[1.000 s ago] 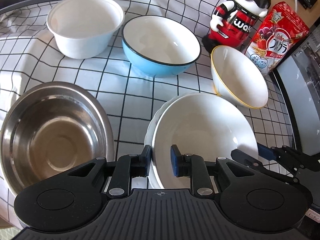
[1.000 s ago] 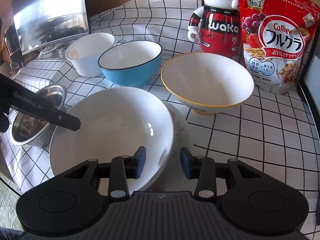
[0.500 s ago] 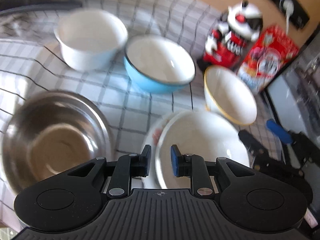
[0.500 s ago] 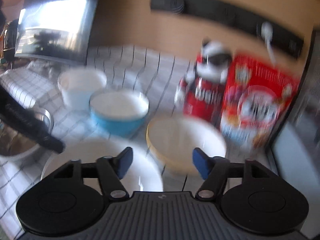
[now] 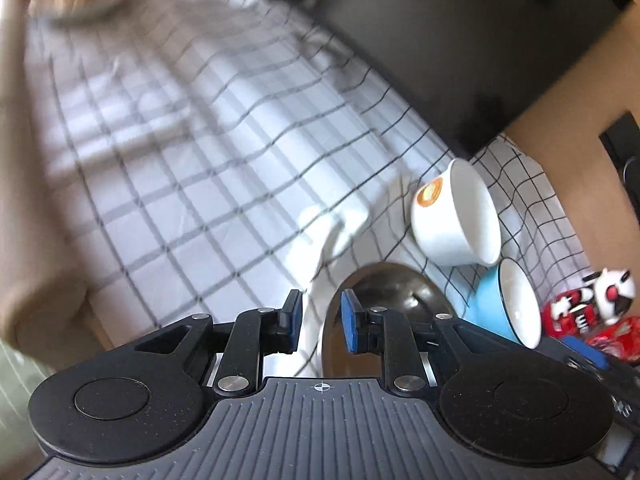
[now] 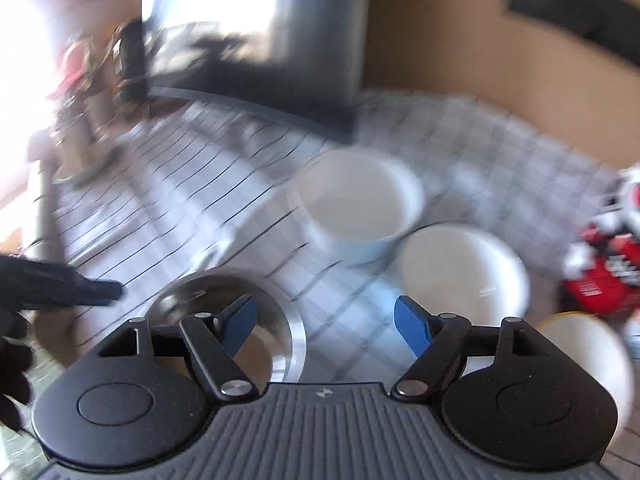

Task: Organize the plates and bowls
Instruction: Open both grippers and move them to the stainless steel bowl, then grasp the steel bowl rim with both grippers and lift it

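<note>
In the left wrist view my left gripper (image 5: 319, 322) is open a little and holds nothing; it hangs above the near rim of the steel bowl (image 5: 396, 284). Beyond stand a white bowl (image 5: 456, 220) and a blue bowl (image 5: 508, 304). In the blurred right wrist view my right gripper (image 6: 325, 322) is wide open and empty above the cloth, with the steel bowl (image 6: 288, 332) at its left finger. The white bowl (image 6: 360, 204), the blue bowl (image 6: 460, 268) and a yellow-rimmed bowl (image 6: 592, 356) lie ahead and right.
A checked cloth (image 5: 200, 168) covers the table, stretching far left. A dark appliance (image 5: 440, 40) stands at the back. A red-and-white toy figure (image 5: 588, 304) is at the right edge. The left gripper's arm (image 6: 60, 288) shows at the left of the right wrist view.
Both grippers swung left, away from the large white bowl and plate, which are out of view. The left gripper now sits over the steel bowl. The right gripper opened wider.
</note>
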The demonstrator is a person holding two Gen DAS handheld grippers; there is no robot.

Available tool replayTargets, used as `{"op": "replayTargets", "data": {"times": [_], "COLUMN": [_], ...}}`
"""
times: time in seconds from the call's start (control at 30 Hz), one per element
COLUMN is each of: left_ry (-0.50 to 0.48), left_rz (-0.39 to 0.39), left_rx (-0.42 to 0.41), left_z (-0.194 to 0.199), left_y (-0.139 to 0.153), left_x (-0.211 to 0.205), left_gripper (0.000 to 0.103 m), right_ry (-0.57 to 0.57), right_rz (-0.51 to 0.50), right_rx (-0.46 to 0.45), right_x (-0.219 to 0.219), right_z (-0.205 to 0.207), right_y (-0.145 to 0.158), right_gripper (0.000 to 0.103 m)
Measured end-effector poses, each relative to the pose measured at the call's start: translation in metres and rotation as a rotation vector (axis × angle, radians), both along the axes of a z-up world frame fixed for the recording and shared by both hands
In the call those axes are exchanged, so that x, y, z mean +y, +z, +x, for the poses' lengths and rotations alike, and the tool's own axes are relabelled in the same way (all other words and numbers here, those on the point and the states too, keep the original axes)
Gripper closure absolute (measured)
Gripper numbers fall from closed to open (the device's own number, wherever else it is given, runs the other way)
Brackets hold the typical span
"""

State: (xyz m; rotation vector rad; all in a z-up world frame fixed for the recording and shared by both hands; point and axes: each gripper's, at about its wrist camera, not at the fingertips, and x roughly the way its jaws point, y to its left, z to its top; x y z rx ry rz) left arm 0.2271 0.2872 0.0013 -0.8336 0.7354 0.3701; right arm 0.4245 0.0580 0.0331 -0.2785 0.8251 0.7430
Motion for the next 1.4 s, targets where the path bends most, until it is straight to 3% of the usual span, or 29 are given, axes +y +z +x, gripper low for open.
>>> {"op": "replayTargets", "data": {"times": [0.1, 0.27, 0.4, 0.6, 0.8, 0.9, 1.07, 1.23, 1.4], "left_ry": [-0.027, -0.094, -0.127, -0.208, -0.252, -0.259, -0.232, -0.224, -0.255], "left_rz": [-0.059, -0.018, 0.043, -0.003, -0.008, -0.006, -0.072, -0.037, -0.004], "left_rx": [-0.002, 0.020, 0.065, 0.083, 0.099, 0.099, 0.111, 0.170, 0.200], "left_z": [0.000, 0.010, 0.016, 0.030, 0.037, 0.038, 0.037, 0.038, 0.035], "left_y": [-0.016, -0.026, -0.034, -0.051, -0.058, -0.058, -0.061, -0.055, -0.037], "left_x": [-0.002, -0.013, -0.020, -0.029, -0.036, -0.035, -0.026, -0.031, -0.035], "left_gripper": [0.080, 0.080, 0.075, 0.076, 0.076, 0.078, 0.083, 0.089, 0.089], "right_ry": [-0.003, -0.032, -0.059, -0.084, -0.108, -0.122, -0.129, -0.143, -0.132], "right_rz": [-0.019, -0.116, -0.170, -0.192, -0.208, -0.210, -0.204, -0.188, -0.115], "right_rx": [0.095, 0.133, 0.194, 0.302, 0.357, 0.351, 0.337, 0.364, 0.340], "right_x": [0.027, 0.052, 0.063, 0.062, 0.066, 0.065, 0.064, 0.056, 0.046], "right_z": [0.010, 0.014, 0.020, 0.025, 0.026, 0.024, 0.021, 0.015, 0.002], "right_y": [-0.013, -0.039, -0.062, -0.086, -0.107, -0.109, -0.110, -0.108, -0.084], "right_gripper": [0.027, 0.029, 0.042, 0.044, 0.060, 0.061, 0.064, 0.073, 0.074]}}
